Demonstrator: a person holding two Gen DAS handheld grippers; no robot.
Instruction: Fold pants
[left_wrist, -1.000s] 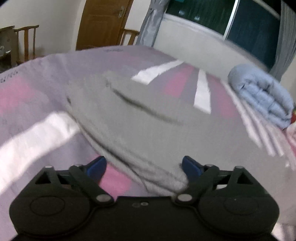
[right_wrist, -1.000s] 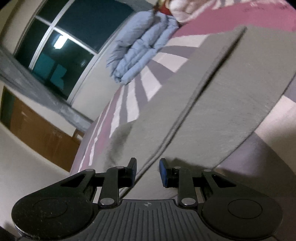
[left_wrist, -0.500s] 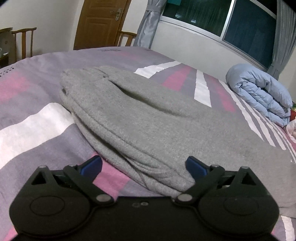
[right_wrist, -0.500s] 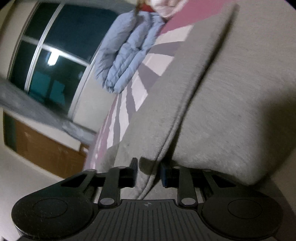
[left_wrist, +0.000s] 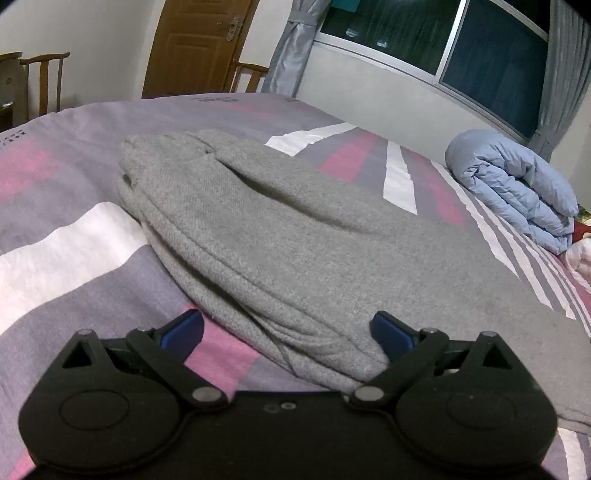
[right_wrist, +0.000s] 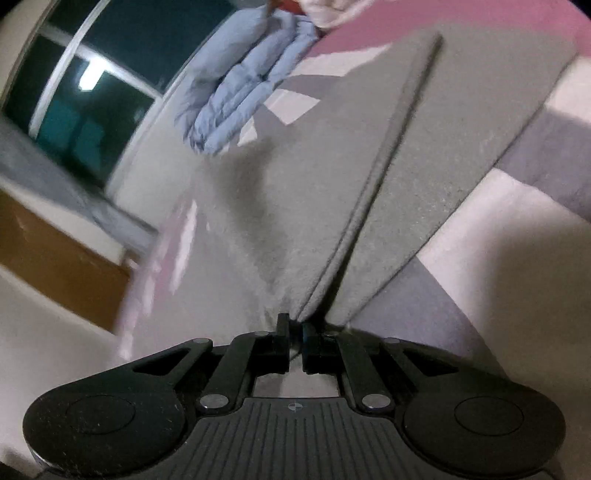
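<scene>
The grey pants (left_wrist: 280, 236) lie folded lengthwise on the striped bedspread (left_wrist: 59, 236), with layered edges toward me. My left gripper (left_wrist: 288, 332) is open, its blue pads on either side of the pants' near edge. In the right wrist view the pants (right_wrist: 332, 166) stretch away from me. My right gripper (right_wrist: 294, 328) is shut on the layered edge of the pants and pulls the cloth up into a taut ridge.
A rolled light-blue quilt (left_wrist: 517, 188) lies at the right by the window wall; it also shows in the right wrist view (right_wrist: 240, 81). A wooden door (left_wrist: 195, 48) and chairs (left_wrist: 40, 85) stand beyond the bed's far end.
My right gripper has closed on the pants' edge and the view has swung. My left gripper stays open at the pants' near edge and has settled.
</scene>
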